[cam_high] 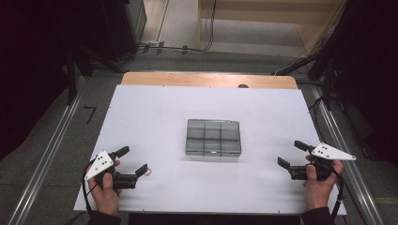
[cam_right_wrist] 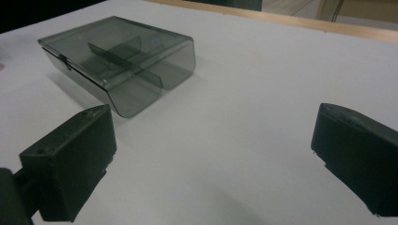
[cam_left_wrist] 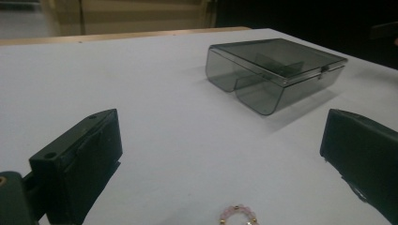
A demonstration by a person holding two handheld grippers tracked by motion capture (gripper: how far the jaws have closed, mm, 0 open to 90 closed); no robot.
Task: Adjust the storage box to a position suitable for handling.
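A smoky grey transparent plastic compartment box [cam_high: 213, 137], lid closed, sits mid-table on the white tabletop [cam_high: 155, 117], well apart from both grippers. The left gripper [cam_high: 134, 161] and right gripper [cam_high: 292, 154] stand wide, empty. A small pink beaded ring [cam_left_wrist: 238, 215] lies between the left jaws.

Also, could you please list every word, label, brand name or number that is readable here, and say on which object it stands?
No text can be read.
Smoky plastic box: lid and walls show no label or print.
White table cover: no writing.
Grey plates on left gripper and right gripper: small dark dots, no letters.
Bead ring: no marking visible.
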